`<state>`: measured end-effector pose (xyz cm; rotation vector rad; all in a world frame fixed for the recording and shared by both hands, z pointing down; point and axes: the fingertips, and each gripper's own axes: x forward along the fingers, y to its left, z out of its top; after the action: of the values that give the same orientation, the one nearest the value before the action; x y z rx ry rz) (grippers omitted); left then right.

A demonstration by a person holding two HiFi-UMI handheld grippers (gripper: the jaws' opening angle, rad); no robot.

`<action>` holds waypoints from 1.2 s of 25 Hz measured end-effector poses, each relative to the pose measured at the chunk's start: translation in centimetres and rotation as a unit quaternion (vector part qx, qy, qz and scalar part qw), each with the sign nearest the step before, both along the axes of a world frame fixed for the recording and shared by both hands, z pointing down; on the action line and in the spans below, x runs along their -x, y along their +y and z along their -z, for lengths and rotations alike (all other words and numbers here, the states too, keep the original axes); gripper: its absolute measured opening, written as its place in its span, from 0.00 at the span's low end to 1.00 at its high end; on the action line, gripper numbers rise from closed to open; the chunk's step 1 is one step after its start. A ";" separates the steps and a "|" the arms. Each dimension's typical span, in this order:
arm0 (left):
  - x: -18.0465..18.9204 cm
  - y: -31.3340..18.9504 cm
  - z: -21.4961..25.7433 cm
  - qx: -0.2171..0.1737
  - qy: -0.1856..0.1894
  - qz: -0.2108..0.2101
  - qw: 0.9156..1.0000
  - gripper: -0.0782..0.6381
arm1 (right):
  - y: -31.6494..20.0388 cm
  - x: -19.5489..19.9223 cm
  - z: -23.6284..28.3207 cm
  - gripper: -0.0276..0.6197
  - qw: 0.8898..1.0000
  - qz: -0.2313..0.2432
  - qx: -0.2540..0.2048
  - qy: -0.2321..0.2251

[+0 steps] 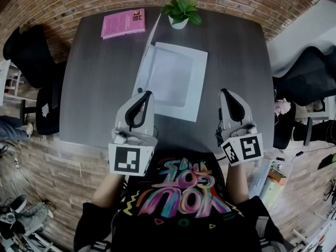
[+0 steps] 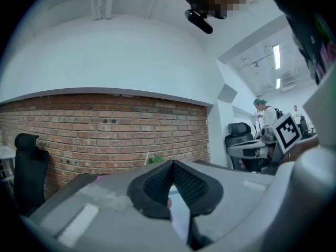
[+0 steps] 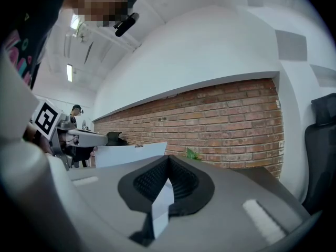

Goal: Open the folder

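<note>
Folder [image 1: 176, 80] cover pinched in left gripper [image 1: 142, 94] jaws, lifted.

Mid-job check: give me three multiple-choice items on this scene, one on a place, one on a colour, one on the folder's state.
1. Where is the potted plant?
A) far edge of the table
B) near edge
C) on the floor

2. What colour is the book?
A) green
B) pink
C) black

3. How is the folder cover?
A) flat shut
B) raised, pinched by the left gripper
C) torn off

Answers:
1. A, the plant stands beyond the folder.
2. B, the book is plainly pink.
3. B, the cover stands upright along the folder's left side, also seen in the right gripper view.
</note>
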<state>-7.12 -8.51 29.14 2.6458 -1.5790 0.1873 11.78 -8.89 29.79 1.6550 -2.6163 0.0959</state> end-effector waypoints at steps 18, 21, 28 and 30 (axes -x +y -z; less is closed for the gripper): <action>1.9 -0.7 0.7 -0.018 -0.010 0.015 1.000 0.11 | 0.3 0.1 0.2 0.04 1.000 0.000 -0.001 0.003; 1.9 -0.6 0.8 -0.019 -0.006 0.015 1.000 0.11 | 0.5 0.1 0.1 0.04 1.000 -0.001 0.001 0.008; 1.8 -0.5 0.3 -0.015 -0.009 0.011 1.000 0.11 | 1.2 0.2 0.0 0.04 1.000 -0.005 0.003 0.010; 1.7 -0.4 0.3 -0.016 -0.009 0.008 1.000 0.11 | 1.4 0.2 -0.1 0.04 1.000 -0.007 0.004 0.010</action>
<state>-8.85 -8.90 28.82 2.6621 -1.6219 0.1854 11.57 -7.52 29.92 1.6633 -2.5867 0.0886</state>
